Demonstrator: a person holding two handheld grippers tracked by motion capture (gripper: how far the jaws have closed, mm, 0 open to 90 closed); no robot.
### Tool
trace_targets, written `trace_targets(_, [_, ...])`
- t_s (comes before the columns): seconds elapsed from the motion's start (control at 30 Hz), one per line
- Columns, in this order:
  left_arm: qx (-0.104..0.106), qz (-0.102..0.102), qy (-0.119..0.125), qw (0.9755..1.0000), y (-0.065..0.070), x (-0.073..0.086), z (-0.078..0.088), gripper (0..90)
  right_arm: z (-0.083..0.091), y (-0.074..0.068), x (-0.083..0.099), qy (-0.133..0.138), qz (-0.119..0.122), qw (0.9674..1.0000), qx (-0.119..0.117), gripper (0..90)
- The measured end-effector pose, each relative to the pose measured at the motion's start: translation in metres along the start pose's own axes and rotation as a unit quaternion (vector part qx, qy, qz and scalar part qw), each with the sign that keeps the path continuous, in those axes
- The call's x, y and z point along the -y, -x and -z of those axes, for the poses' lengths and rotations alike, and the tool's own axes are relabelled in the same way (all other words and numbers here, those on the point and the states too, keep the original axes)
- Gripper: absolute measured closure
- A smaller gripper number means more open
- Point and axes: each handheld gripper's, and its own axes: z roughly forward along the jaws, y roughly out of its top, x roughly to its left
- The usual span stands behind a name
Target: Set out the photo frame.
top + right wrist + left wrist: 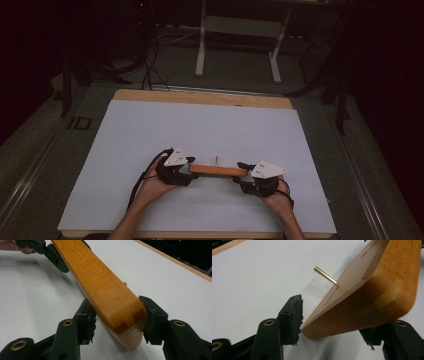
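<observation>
Forearms enter from the bottom of the high view, the left gripper and right gripper each clamped on one end of a wooden board held over the white table. Left gripper view adds a brass pin sticking out of the board's face, barely a speck from above. Right gripper view shows both pads pressing the board's rounded end, while a metal stand sits on the floor well beyond the table.

Both forearms reach in, left gripper and right gripper facing, jaws apart.
</observation>
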Motion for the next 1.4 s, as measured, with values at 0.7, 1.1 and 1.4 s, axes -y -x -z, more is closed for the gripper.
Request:
trace_targets(0.7, [-0.003, -0.02, 0.002, 0.9998, -0.002, -0.006, -0.008, 52.8, -0.003, 0.012, 0.006, 0.0, -0.017, 0.9998, 0.011, 54.2])
trace_targets(1.1, [-0.024, -0.06, -0.006, 0.9979, 0.003, -0.006, -0.009, 55.8, -0.005, 0.012, 0.005, -0.002, -0.003, 0.9998, 0.019, 54.7])
trace_targets(1.4, [-0.03, -0.07, -0.009, 0.9971, 0.004, -0.006, -0.008, 56.4, -0.005, 0.011, 0.004, -0.003, 0.002, 0.9997, 0.022, 54.7])
